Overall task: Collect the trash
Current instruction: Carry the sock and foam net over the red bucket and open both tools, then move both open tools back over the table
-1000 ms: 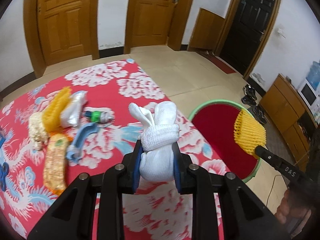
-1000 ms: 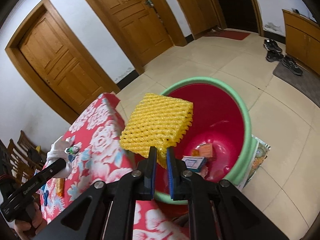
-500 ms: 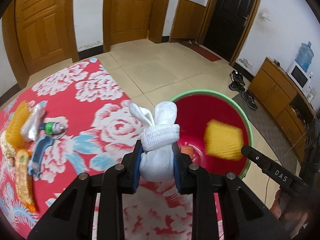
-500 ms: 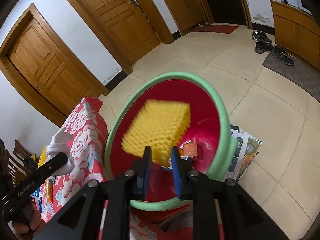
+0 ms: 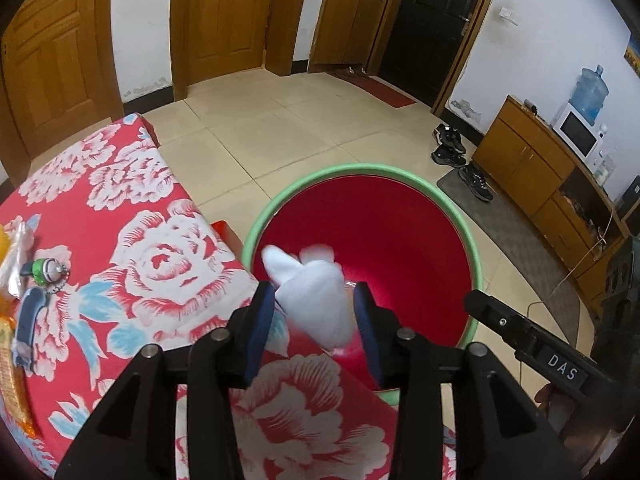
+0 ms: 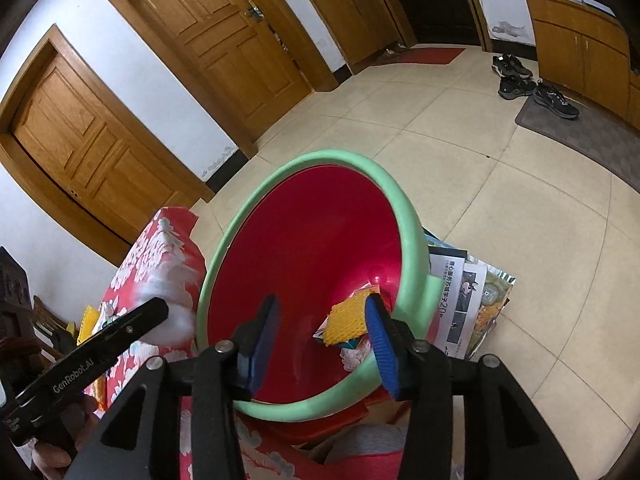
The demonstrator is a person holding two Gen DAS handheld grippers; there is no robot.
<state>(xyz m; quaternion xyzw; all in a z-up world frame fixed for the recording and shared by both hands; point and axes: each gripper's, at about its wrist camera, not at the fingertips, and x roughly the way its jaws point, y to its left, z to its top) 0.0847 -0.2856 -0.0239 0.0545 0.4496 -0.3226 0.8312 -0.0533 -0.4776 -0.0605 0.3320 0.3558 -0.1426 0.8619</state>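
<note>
Both tongs gape wide: left (image 5: 316, 312) around a blurred white bundle (image 5: 316, 300), right (image 6: 324, 332) empty.

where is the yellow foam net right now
In the right wrist view, the yellow foam net lies at the bottom of the red bin, on other trash, just beyond the open right gripper.

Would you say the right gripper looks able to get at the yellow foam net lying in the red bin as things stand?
Probably yes: the right gripper is open above the bin, whose mouth is uncovered, and the yellow foam net lies on top of the trash below.
</note>
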